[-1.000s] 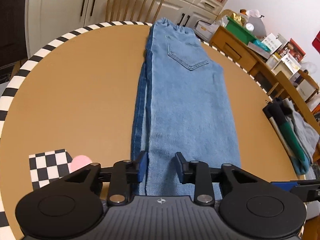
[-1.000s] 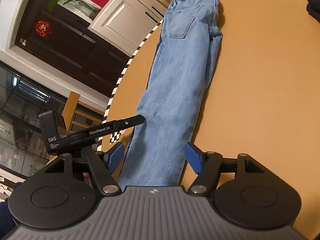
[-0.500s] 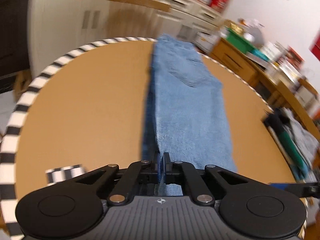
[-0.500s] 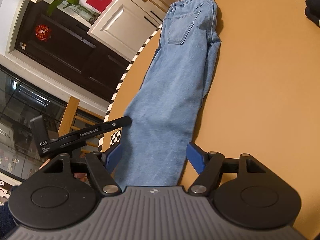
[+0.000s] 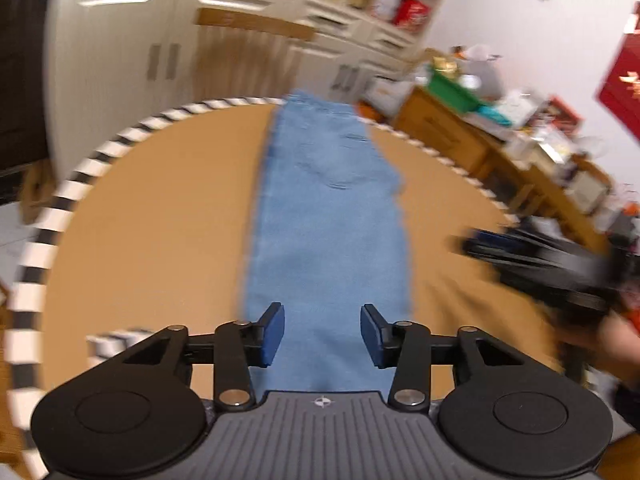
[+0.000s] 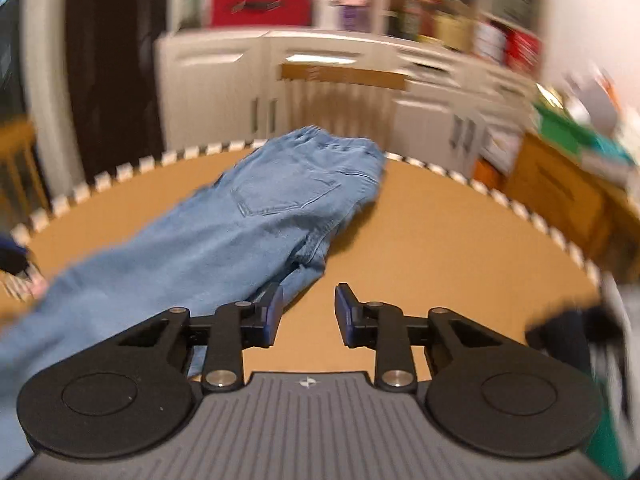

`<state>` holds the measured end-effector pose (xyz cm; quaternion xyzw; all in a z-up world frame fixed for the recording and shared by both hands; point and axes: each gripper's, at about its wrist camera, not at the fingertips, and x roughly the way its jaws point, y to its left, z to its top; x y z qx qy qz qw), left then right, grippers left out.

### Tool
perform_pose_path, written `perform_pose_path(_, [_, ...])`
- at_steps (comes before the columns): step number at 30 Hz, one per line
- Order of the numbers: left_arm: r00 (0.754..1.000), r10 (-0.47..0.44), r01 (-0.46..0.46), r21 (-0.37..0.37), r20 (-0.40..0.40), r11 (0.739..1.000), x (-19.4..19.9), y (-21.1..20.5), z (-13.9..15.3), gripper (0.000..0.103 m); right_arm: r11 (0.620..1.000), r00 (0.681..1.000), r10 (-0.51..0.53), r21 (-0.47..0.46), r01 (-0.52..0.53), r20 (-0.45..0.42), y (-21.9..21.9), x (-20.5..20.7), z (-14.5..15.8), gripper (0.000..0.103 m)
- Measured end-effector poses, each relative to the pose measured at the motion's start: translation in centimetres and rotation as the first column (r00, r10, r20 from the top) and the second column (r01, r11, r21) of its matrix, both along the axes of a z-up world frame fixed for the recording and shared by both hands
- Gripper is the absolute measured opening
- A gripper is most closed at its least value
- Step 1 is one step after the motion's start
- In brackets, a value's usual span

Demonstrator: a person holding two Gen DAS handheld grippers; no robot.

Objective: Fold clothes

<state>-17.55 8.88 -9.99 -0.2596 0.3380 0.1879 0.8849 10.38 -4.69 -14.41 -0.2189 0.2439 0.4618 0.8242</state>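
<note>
Here, a round tabletop (image 5: 152, 216) of smooth tan board, edged all round with a black-and-white checkered band, seen blurred in both wrist views. Behind it, cream cabinet doors (image 6: 224, 92) with slim vertical handles, and one wooden chair (image 6: 344, 76) with a flat top rail and upright spindles pushed up to the far rim. To the right in the left wrist view, a wooden sideboard (image 5: 452, 140) piled with boxes and a green bin (image 5: 452, 88), too smeared to sort further. One pair of jeans (image 5: 328, 216), light blue denim with a soft, faintly brushed weave, folded lengthwise into a long narrow strip running from the near edge to the far rim, waistband at the far end. One stitched back pocket (image 6: 284, 194) facing up, five-sided in outline; a darker seam line along the inner fold. Two tools in all. Left hand-held gripper (image 5: 322, 334) with its two blue pads spread wide, poised above the near leg end, nothing between them but denim below. Right hand-held gripper (image 6: 309, 314) likewise parted and holding nothing, over bare tabletop just beside the thigh edge of the jeans, its left pad overlapping the cloth in view. Black linkage arms, round black pivots and a ribbed grey housing on each. At the far right of the right wrist view, a dark bundle of other garments (image 6: 564, 332), number not clear.
</note>
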Motion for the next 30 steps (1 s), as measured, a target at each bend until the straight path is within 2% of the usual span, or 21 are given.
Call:
perform_pose_path(3, [0.998,-0.069,0.069,-0.056,-0.008,0.996,2.1,-2.3,-1.7,0.046,0.985,0.984,0.114,-0.145,-0.094,0.139,3.5,0.5,-2.1,0.03])
perform_pose_path(4, [0.997,-0.078,0.076,-0.078,-0.017,0.994,2.7,-2.9,-2.7,0.046,0.978,0.977,0.139,-0.174,-0.11,0.16,4.3,0.7,-2.6,0.033])
perform_pose_path(7, [0.999,-0.042,0.037,-0.168,-0.028,0.985,3.0,-3.5,-5.1,0.044,0.971,0.974,0.161,-0.205,-0.126,0.162,5.9,1.6,-3.4,0.037])
perform_pose_path(11, [0.999,0.011,-0.003,-0.245,0.033,0.969,1.9,-3.5,-5.9,0.045,0.972,0.978,0.184,-0.165,-0.167,0.098,6.9,2.4,-2.8,0.037])
perform_pose_path(12, [0.999,0.018,-0.007,-0.27,0.037,0.963,1.7,-3.4,-6.0,0.044,0.97,0.975,0.197,-0.167,-0.179,0.1,7.1,2.3,-2.7,0.037])
perform_pose_path(13, [0.999,0.024,-0.011,-0.296,0.04,0.955,1.6,-3.3,-6.1,0.044,0.966,0.97,0.208,-0.178,-0.185,0.121,7.2,2.0,-2.7,0.042])
perform_pose_path(16, [1.0,-0.002,0.01,-0.28,0.029,0.96,1.6,-4.0,-5.7,0.043,0.948,0.945,0.235,-0.268,-0.171,0.227,8.1,1.4,-3.7,0.054])
perform_pose_path(20, [1.0,-0.003,0.01,-0.287,0.025,0.958,1.4,-4.0,-5.7,0.043,0.938,0.929,0.273,-0.285,-0.199,0.25,8.2,1.7,-3.8,0.054])
perform_pose_path(21, [1.0,-0.001,0.008,-0.29,0.024,0.957,1.3,-3.9,-5.7,0.043,0.936,0.931,0.276,-0.285,-0.205,0.237,8.3,2.0,-3.7,0.048])
perform_pose_path(22, [1.0,0.001,0.006,-0.293,0.022,0.956,1.3,-3.8,-5.7,0.043,0.934,0.938,0.277,-0.288,-0.212,0.21,8.6,2.3,-3.6,0.03])
perform_pose_path(23, [1.0,0.004,0.003,-0.295,0.02,0.956,1.3,-3.8,-5.7,0.043,0.93,0.942,0.281,-0.296,-0.22,0.184,8.9,2.5,-3.6,0.023])
perform_pose_path(26, [1.0,0.003,0.001,-0.29,0.014,0.957,1.0,-4.1,-5.6,0.043,0.919,0.942,0.29,-0.325,-0.225,0.168,9.6,2.4,-3.3,0.022])
perform_pose_path(30, [1.0,0.014,-0.009,-0.302,0.013,0.953,0.8,-4.0,-5.7,0.043,0.926,0.953,0.272,-0.306,-0.222,0.134,9.0,3.1,-2.7,0.016])
